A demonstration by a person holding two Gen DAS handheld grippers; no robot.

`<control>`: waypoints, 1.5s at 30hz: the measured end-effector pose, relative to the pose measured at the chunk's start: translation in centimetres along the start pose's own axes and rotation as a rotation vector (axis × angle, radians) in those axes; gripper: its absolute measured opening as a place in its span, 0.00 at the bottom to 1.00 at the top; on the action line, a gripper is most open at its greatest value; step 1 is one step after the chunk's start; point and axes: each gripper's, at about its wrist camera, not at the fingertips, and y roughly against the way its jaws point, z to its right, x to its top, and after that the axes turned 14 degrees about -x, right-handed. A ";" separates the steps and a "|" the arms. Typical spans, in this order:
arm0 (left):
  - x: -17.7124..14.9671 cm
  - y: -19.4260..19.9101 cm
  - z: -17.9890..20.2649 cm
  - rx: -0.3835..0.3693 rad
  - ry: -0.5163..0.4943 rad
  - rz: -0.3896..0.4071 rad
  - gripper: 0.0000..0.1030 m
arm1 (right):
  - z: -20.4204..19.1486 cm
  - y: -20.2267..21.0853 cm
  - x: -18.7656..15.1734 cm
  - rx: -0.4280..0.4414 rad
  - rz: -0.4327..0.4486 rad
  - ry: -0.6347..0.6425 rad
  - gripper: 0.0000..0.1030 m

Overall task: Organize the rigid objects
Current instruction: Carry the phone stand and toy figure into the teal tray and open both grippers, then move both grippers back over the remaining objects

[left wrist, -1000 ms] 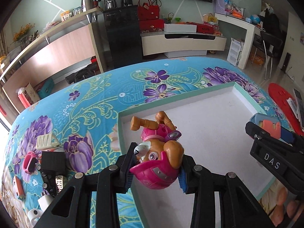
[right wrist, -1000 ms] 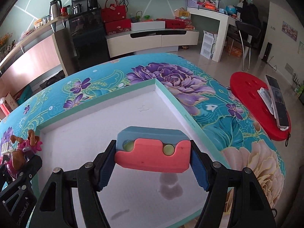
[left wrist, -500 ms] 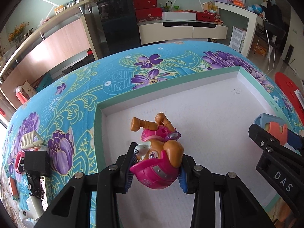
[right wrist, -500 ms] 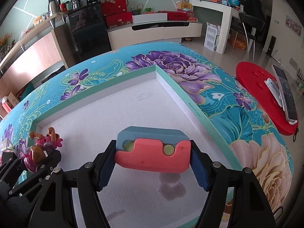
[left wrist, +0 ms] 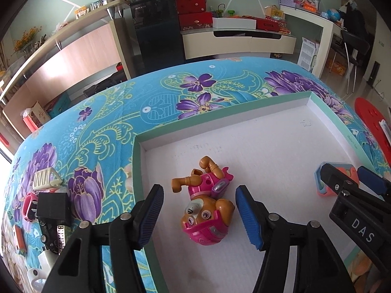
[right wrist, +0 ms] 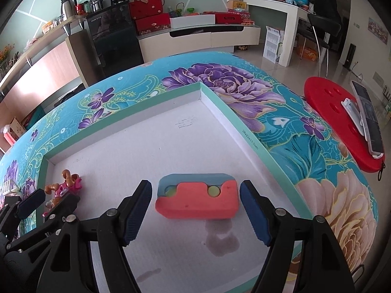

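Observation:
A pink and tan toy dog (left wrist: 206, 207) lies on the white floor of the shallow green-rimmed box (left wrist: 138, 161), near its left wall. My left gripper (left wrist: 199, 216) is open, its blue pads on either side of the dog and clear of it. A red and blue foam block (right wrist: 198, 200) with two yellow-green dots rests on the box floor (right wrist: 195, 146). My right gripper (right wrist: 195, 212) is open around the block, pads apart from it. The dog also shows in the right wrist view (right wrist: 62, 186), and the block in the left wrist view (left wrist: 336, 180).
Several small toys (left wrist: 48, 207) lie on the floral cloth left of the box, among them a black block and a white basket. A dark stain (right wrist: 221, 243) marks the box floor under my right gripper. A red stool (right wrist: 342, 122) with remotes stands to the right.
Both grippers have opened. The toy dog and the foam block, held a moment ago, now rest on the box floor. Both grippers moved further over the box.

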 end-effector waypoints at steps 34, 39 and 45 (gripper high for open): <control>-3.5 11.0 -10.5 0.177 0.244 0.217 1.00 | -4.7 7.2 0.0 0.132 0.106 0.119 0.84; -5.1 13.0 -13.3 0.214 0.298 0.256 1.00 | -8.5 8.7 -0.9 0.212 0.126 0.217 0.84; -7.1 15.2 -16.2 0.297 0.338 0.303 1.00 | -12.2 10.4 -2.2 0.312 0.134 0.292 0.84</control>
